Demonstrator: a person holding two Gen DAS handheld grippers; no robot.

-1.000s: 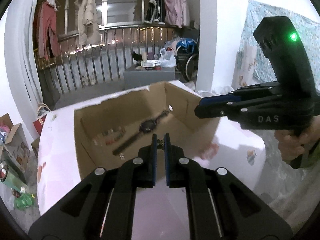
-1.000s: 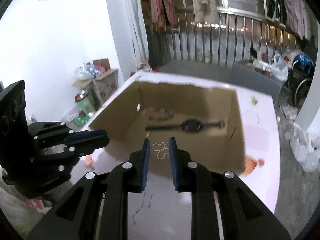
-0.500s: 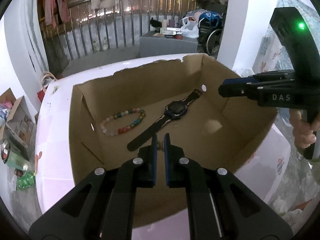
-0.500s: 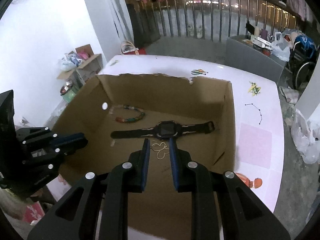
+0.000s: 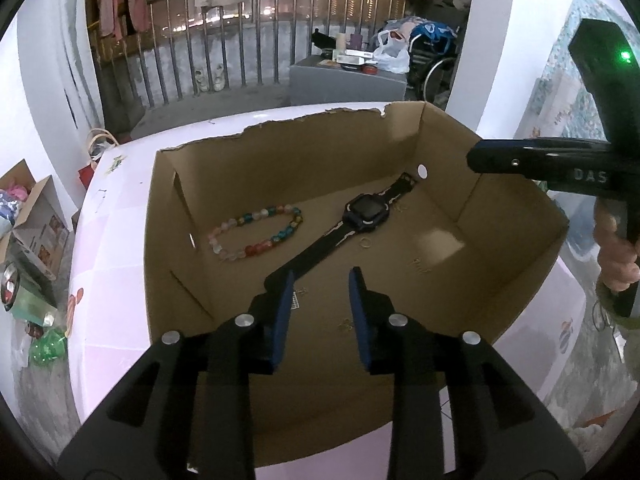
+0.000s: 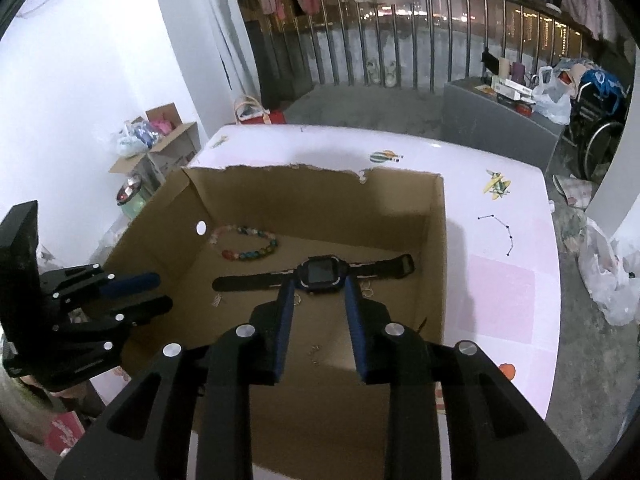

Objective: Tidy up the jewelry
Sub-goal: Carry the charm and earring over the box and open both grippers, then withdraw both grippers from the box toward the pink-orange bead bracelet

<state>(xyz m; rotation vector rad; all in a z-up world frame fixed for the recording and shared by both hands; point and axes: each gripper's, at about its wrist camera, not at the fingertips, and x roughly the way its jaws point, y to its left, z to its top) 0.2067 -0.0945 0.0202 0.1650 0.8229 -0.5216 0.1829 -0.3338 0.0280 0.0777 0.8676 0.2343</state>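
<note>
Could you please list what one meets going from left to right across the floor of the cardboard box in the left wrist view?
Bracelet of coloured glass beads → black wristwatch with a square face → small thin ring lying just right of the watch strap.

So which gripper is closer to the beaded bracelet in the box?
Left. The left gripper hangs open just right of the beaded bracelet; the right gripper, also open, sits farther off, over the watch.
</note>
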